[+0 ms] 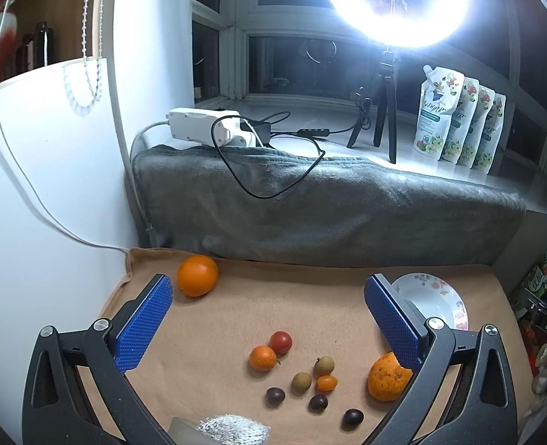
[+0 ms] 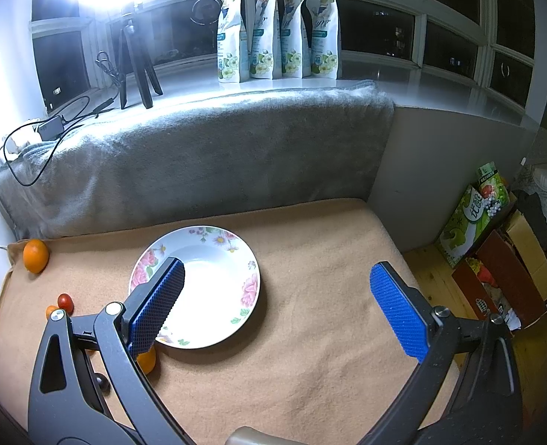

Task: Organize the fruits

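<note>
In the left wrist view my left gripper [image 1: 269, 319] is open and empty above a tan cloth [image 1: 273, 304]. Below it lie a red tomato [image 1: 281, 342], a small orange [image 1: 262, 358], two brown longans [image 1: 324, 366], a kumquat [image 1: 327, 383] and three dark grapes [image 1: 275, 396]. A large orange [image 1: 197, 275] sits far left, another orange [image 1: 387, 377] by the right finger. A floral plate [image 2: 214, 270] lies empty. My right gripper [image 2: 277, 307] is open and empty over the plate's right side; the plate also shows in the left view [image 1: 436, 296].
A grey blanket [image 2: 199, 155] drapes the ledge behind the cloth. A ring light on a tripod [image 1: 385, 111], cables, a white power strip [image 1: 206, 126] and several pouches [image 2: 277, 26] stand on the sill. Boxes [image 2: 474, 222] sit on the floor at right.
</note>
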`<action>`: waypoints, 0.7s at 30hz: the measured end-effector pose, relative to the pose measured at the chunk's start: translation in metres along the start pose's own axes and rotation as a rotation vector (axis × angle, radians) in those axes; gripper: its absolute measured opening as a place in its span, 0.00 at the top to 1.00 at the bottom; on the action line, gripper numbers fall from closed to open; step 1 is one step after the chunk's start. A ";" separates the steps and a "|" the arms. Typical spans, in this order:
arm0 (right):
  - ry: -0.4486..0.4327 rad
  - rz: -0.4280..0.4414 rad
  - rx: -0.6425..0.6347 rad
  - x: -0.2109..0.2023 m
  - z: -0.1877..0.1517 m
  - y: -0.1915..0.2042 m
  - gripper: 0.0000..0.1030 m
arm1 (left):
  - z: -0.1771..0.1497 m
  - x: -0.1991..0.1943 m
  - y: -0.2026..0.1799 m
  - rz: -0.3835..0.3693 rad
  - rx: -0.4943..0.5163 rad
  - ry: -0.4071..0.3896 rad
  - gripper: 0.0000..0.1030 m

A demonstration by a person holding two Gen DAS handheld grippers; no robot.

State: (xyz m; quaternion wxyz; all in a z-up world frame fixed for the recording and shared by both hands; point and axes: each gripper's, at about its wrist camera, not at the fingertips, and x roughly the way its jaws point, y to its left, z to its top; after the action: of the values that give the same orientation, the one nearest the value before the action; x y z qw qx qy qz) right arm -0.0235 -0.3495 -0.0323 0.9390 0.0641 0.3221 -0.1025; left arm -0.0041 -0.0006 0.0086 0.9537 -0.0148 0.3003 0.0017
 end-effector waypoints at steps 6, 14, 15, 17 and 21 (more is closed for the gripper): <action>0.000 0.001 0.000 0.000 0.000 0.000 0.01 | 0.000 0.000 0.000 0.000 -0.001 0.001 0.01; 0.002 0.001 0.000 0.001 -0.001 0.000 0.01 | 0.000 0.000 -0.001 0.000 0.002 0.001 0.01; 0.001 0.001 0.000 0.001 -0.001 0.000 0.01 | 0.000 0.000 -0.002 0.001 0.004 0.002 0.01; 0.001 0.001 0.001 0.001 -0.001 0.000 0.01 | 0.000 0.001 -0.002 0.001 0.005 0.004 0.01; 0.003 0.002 0.000 0.000 0.000 0.000 0.01 | 0.000 0.001 -0.003 0.001 0.005 0.004 0.01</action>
State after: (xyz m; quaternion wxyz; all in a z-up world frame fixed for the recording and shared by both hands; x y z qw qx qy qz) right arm -0.0235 -0.3497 -0.0324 0.9386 0.0645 0.3233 -0.1013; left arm -0.0029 -0.0034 0.0083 0.9532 -0.0123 0.3021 0.0014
